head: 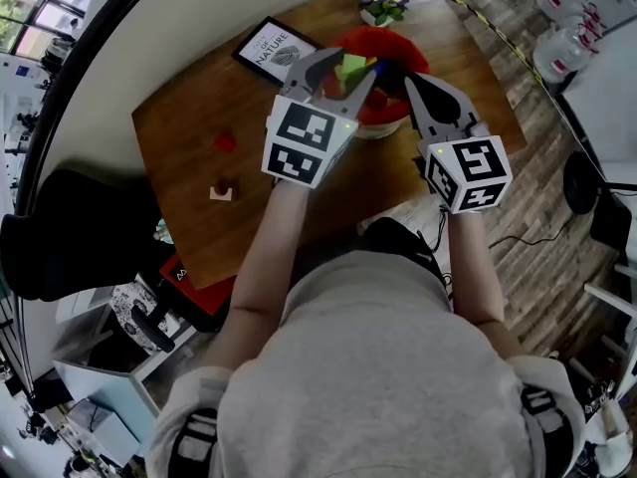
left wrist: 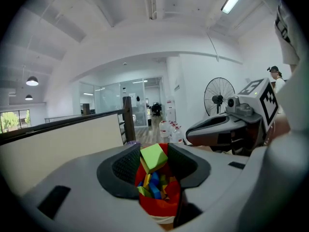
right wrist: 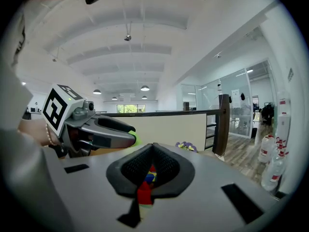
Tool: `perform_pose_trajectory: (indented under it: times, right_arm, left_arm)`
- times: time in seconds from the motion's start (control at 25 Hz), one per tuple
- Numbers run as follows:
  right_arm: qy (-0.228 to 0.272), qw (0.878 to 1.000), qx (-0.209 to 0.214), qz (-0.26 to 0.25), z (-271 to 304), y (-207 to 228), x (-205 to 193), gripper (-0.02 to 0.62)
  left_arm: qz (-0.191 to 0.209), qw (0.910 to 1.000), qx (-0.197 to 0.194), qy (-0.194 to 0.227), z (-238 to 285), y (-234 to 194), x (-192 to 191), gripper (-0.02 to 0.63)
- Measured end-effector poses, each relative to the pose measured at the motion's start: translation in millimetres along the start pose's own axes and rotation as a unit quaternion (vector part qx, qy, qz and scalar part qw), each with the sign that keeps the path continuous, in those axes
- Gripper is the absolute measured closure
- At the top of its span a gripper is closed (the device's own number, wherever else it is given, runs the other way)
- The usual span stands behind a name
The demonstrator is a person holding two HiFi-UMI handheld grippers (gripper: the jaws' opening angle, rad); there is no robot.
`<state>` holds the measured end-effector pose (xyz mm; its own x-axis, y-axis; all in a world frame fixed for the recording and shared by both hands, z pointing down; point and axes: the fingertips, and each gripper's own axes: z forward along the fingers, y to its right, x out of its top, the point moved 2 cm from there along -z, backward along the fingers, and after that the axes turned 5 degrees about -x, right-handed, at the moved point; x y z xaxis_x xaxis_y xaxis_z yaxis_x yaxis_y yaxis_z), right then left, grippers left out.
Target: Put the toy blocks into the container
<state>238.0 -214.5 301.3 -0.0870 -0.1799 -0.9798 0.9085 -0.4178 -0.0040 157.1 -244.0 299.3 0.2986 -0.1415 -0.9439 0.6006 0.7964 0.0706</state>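
Note:
A red container (head: 403,52) with several coloured blocks in it stands at the table's far side. My left gripper (head: 354,66) hangs right over it, shut on a light green block (head: 347,72). In the left gripper view that green block (left wrist: 153,157) sits between the pads, with the container (left wrist: 161,208) below. My right gripper (head: 406,78) hovers at the container's right rim, its jaws shut with nothing in them. In the right gripper view its tips (right wrist: 153,147) meet, and the container (right wrist: 144,195) shows through the gap below. A red block (head: 226,142) and a small wooden block (head: 223,190) lie on the table at the left.
The wooden table (head: 189,127) also bears a framed picture (head: 274,48) and a pot of purple flowers (head: 383,0) at the back. A black chair (head: 70,237) stands at the left, and white jugs (head: 567,38) stand on the floor at the right.

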Motion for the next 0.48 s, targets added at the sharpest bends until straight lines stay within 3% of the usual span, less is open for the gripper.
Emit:
perform_pose_trajectory:
  times: [0.48]
  right_arm:
    - [0.003,1.0,-0.019,0.024,-1.3,23.8,-11.1,0.584]
  left_arm:
    - [0.011,0.9995,-0.027,-0.012,29.7,14.4,3.0,0.43]
